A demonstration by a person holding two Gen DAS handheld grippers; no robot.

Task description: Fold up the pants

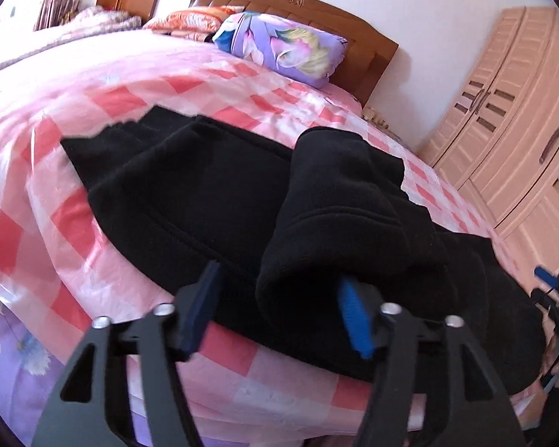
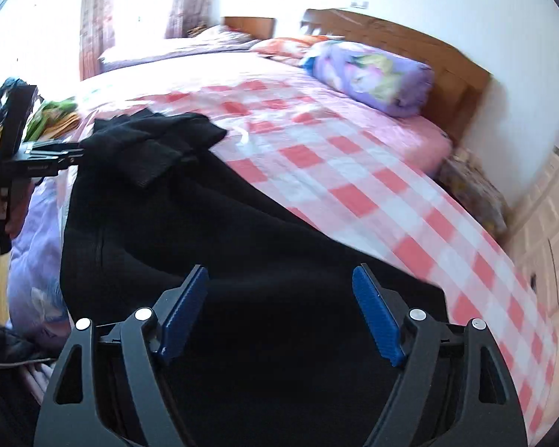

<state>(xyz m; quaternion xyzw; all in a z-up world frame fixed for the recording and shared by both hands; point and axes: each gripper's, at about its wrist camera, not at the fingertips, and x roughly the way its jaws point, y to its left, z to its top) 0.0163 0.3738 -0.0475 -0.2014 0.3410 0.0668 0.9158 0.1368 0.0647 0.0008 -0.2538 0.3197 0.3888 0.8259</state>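
- The black pants (image 1: 212,193) lay across the near part of the bed (image 1: 138,89), on its pink-and-red checked cover, reaching to the bed's near edge.
- One end of the pants had been turned over onto the rest: in the left wrist view a doubled-over bulk of cloth sat on top of the flat layer, and in the right wrist view a hemmed end (image 2: 156,149) lay on the far part of the garment.
- Judging from that, at least one fold looked made, but the bundle was loose and uneven; squaring it up and probably a further fold seemed left to do.
- The left gripper (image 1: 277,311) was held low at the near edge of the bed, pointing along the pants. Its jaws stood wide apart; the folded bulk lay against the right finger, but nothing was pinched between them.
- The right gripper (image 2: 279,311) hovered over the broad dark part of the pants, tilted down toward it, its jaws likewise spread wide and holding nothing.
- Each gripper showed at the edge of the other's view, so the two were set apart along the garment.
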